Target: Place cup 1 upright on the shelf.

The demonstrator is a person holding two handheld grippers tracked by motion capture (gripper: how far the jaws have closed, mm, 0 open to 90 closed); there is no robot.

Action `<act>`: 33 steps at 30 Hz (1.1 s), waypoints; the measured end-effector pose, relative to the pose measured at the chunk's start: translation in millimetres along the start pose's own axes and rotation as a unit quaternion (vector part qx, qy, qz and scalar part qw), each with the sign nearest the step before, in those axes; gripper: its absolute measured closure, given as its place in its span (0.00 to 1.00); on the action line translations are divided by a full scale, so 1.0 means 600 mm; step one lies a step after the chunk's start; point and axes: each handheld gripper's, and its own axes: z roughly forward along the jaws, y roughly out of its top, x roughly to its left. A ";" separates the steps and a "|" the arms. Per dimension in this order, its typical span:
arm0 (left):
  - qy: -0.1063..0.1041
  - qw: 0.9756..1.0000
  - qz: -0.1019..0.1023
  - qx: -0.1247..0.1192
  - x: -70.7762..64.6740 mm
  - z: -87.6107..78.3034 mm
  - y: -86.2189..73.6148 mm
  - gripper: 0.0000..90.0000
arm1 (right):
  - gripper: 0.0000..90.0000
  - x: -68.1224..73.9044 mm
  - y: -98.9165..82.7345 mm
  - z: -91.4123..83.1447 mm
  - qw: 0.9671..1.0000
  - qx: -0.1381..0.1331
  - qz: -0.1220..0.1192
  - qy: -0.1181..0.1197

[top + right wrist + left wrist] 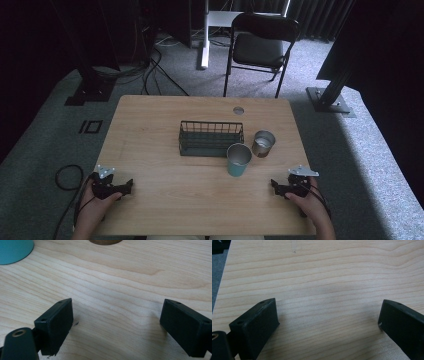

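A teal cup [238, 159] stands upright near the middle of the wooden table [165, 185]; its base shows at the top left of the right gripper view as teal cup [13, 250]. Just behind it to the right stands a bronze metal cup [263, 143], whose base edge [105, 242] shows too. A dark wire basket [211, 138] sits left of the cups. My left gripper [129, 187] rests open at the table's front left, its jaws wide over bare wood [327, 312]. My right gripper [274, 186] is open at the front right, nothing between its jaws.
A black folding chair [261, 47] stands beyond the far edge. Cables [67, 177] lie on the grey carpet at left. A round grommet [238, 110] marks the table's far side. Dark frame posts stand at both back corners.
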 end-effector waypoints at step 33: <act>-0.042 0.997 0.070 -0.010 -0.024 -0.008 0.008 0.04 | 0.12 0.000 0.000 0.000 1.000 0.000 0.000 0.000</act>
